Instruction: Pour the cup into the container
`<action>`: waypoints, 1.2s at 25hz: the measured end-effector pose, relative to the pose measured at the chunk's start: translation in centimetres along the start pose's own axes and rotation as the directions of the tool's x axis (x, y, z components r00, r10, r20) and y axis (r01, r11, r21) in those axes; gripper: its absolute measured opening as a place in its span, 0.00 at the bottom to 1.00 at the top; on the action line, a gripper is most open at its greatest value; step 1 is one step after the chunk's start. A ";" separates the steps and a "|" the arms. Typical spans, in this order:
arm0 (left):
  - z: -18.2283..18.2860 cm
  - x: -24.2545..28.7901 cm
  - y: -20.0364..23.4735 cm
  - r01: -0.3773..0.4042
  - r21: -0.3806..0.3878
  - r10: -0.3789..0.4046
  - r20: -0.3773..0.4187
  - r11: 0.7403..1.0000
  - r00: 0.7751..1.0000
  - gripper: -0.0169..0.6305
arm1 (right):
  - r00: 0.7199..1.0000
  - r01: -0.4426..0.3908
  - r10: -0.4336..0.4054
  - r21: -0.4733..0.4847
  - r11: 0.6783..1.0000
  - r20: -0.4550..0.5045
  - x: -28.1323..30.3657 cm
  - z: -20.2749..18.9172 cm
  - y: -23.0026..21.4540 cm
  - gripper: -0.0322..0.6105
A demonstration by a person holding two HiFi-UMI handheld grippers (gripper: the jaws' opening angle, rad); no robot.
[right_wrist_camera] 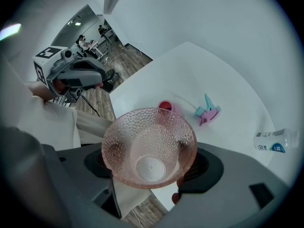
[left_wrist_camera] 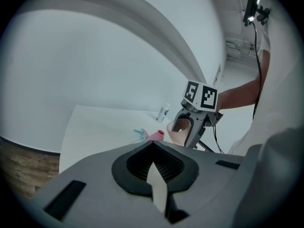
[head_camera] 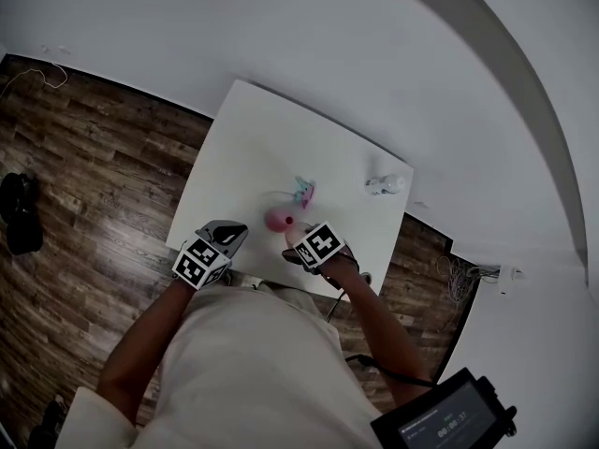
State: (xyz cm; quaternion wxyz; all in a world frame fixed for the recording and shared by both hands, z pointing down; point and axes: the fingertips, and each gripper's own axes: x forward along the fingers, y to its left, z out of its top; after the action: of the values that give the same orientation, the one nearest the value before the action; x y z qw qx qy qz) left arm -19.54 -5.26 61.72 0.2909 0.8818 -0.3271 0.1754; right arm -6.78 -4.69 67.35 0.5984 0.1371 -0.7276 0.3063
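Over the white worktop (right_wrist_camera: 228,80), the right gripper (right_wrist_camera: 151,167) clasping the dimpled pink plastic cup (right_wrist_camera: 149,144) should centre it above the narrow mouth of the pink container (right_wrist_camera: 166,107); the left gripper (left_wrist_camera: 154,167) idles closed.

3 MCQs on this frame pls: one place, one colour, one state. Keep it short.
1. Where is the small white bottle?
A) lying on the table, near its far right corner
B) on a chair
C) on a shelf

2. What colour is the cup?
A) green
B) pink
C) black

3. The right gripper is:
A) shut on the cup
B) open and empty
C) shut on a spoon

Answers:
1 A: the head view shows it on its side on the tabletop by that corner.
2 B: it is translucent pink with a dimpled wall.
3 A: its jaws press the cup's two sides.
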 end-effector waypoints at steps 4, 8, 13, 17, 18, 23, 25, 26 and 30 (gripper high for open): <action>-0.2 0.0 0.1 -0.002 0.002 0.002 -0.003 1.000 1.000 0.04 | 1.000 -0.014 0.014 -0.002 1.000 -0.014 0.1 -0.1 0.2 0.65; -0.2 -0.1 0.3 -0.011 -0.009 0.011 0.000 1.000 1.000 0.04 | 0.999 -0.022 0.022 -0.007 1.000 -0.032 0.2 -0.2 0.3 0.65; 0.1 -0.1 0.3 -0.012 -0.027 0.012 0.010 1.000 1.000 0.04 | 0.998 -0.032 0.031 -0.013 0.999 -0.050 0.2 -0.3 0.2 0.65; -0.1 -0.1 0.2 -0.004 -0.027 0.005 0.003 1.000 1.000 0.04 | 0.997 -0.035 0.033 -0.020 0.999 -0.069 0.0 -0.1 0.1 0.65; -0.2 -0.1 0.1 -0.003 -0.026 0.003 0.000 1.000 1.000 0.04 | 0.997 -0.035 0.034 -0.021 0.999 -0.074 0.0 -0.1 0.0 0.65; -0.6 -0.1 0.0 -0.005 -0.024 0.005 -0.003 1.000 1.000 0.04 | 0.994 -0.043 0.040 -0.029 0.999 -0.099 -0.1 -0.4 -0.2 0.65; -0.7 -0.2 0.1 -0.009 -0.027 0.009 -0.003 1.000 1.000 0.04 | 0.993 -0.047 0.043 -0.030 0.998 -0.108 -0.1 -0.5 -0.2 0.65; -0.8 -0.3 0.1 -0.011 -0.028 0.011 -0.003 1.000 1.000 0.04 | 0.993 -0.049 0.045 -0.030 0.998 -0.111 -0.1 -0.5 -0.2 0.65; -0.7 -0.5 0.5 -0.014 -0.028 0.014 -0.001 0.999 1.000 0.04 | 0.991 -0.059 0.055 -0.029 0.998 -0.122 -0.1 -0.4 -0.1 0.65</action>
State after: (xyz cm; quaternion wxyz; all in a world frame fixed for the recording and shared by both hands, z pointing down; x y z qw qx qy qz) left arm -20.33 -4.85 62.21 0.3022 0.8753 -0.3357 0.1729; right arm -6.39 -4.56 67.35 0.6344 0.0875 -0.6986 0.3192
